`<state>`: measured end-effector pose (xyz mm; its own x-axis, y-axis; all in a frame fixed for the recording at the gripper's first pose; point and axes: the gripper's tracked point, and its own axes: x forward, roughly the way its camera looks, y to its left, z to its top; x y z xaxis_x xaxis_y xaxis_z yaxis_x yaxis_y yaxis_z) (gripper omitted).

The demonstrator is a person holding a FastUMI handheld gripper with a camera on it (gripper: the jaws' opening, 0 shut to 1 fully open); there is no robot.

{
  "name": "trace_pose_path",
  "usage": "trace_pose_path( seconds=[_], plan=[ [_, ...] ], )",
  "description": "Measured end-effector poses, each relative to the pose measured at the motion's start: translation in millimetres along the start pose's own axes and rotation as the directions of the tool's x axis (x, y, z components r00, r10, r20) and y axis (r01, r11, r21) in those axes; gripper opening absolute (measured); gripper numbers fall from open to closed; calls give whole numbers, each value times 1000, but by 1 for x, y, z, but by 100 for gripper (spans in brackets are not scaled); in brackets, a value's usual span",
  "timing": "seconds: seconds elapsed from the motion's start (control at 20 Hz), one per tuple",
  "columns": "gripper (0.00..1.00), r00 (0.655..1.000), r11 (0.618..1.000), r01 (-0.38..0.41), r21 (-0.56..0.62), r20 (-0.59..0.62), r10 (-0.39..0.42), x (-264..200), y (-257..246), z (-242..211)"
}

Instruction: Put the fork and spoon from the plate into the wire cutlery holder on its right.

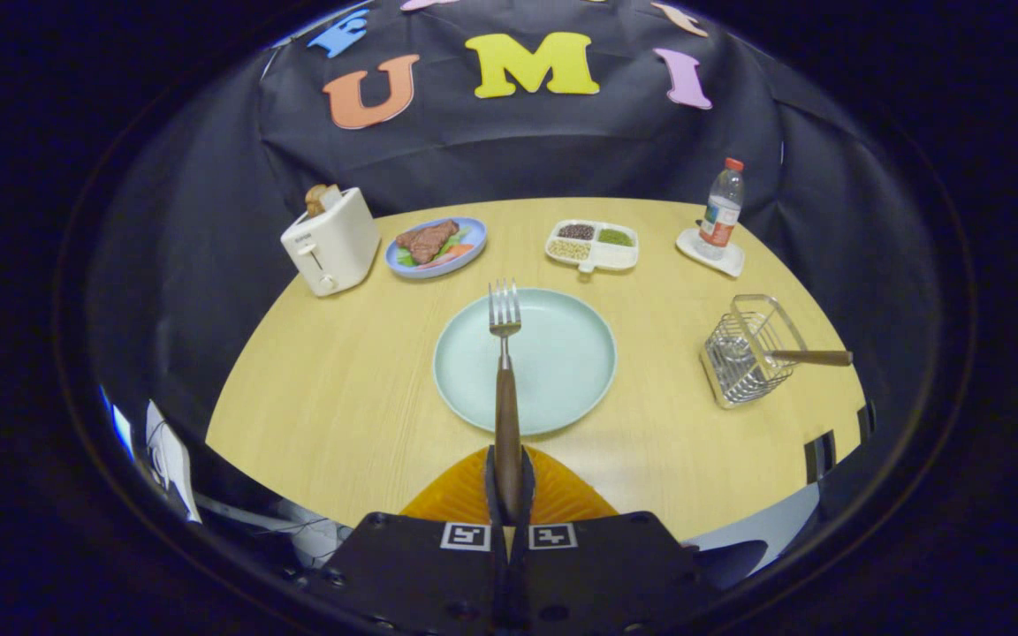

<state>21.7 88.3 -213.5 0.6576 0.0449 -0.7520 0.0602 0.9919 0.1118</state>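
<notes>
One table point(341, 389) carries two plates point(562, 362) point(403, 263), one fork point(504, 353), one wire holder point(752, 349) with one spoon point(814, 357) in it, and one toaster point(330, 240). There is also one divided dish point(624, 257) and one bottle point(721, 210) on one coaster point(730, 262). One gripper point(509, 481) has two fingers, both pressed on the fork's handle.

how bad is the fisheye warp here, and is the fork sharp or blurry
Gripper view: strong warp, the table edge bows into a curve; the fork, clamped in the gripper, is sharp at the tines; soft even light, faint shadows under the plate and wire cutlery holder, no harsh glare.
</notes>
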Motion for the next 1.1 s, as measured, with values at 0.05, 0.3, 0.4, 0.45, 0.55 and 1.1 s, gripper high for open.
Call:
trace_pose_path(
  seconds=[0.05, 0.3, 0.4, 0.45, 0.55, 1.1],
  plan=[
    [1, 1000, 1000, 0, -1, 12, 0, -7, -5, 2],
    [1, 997, 1000, 4, 10, 83, -4, -38, -36, 9],
    [1, 995, 1000, 7, 26, 96, -9, -44, -53, 10],
    [1, 995, 999, 6, 35, 98, -9, -47, -62, 11],
    [1, 995, 998, 15, 53, 102, -20, -50, -83, 12],
    [1, 991, 988, 71, 134, 99, -85, -62, -187, 16]
  ],
)
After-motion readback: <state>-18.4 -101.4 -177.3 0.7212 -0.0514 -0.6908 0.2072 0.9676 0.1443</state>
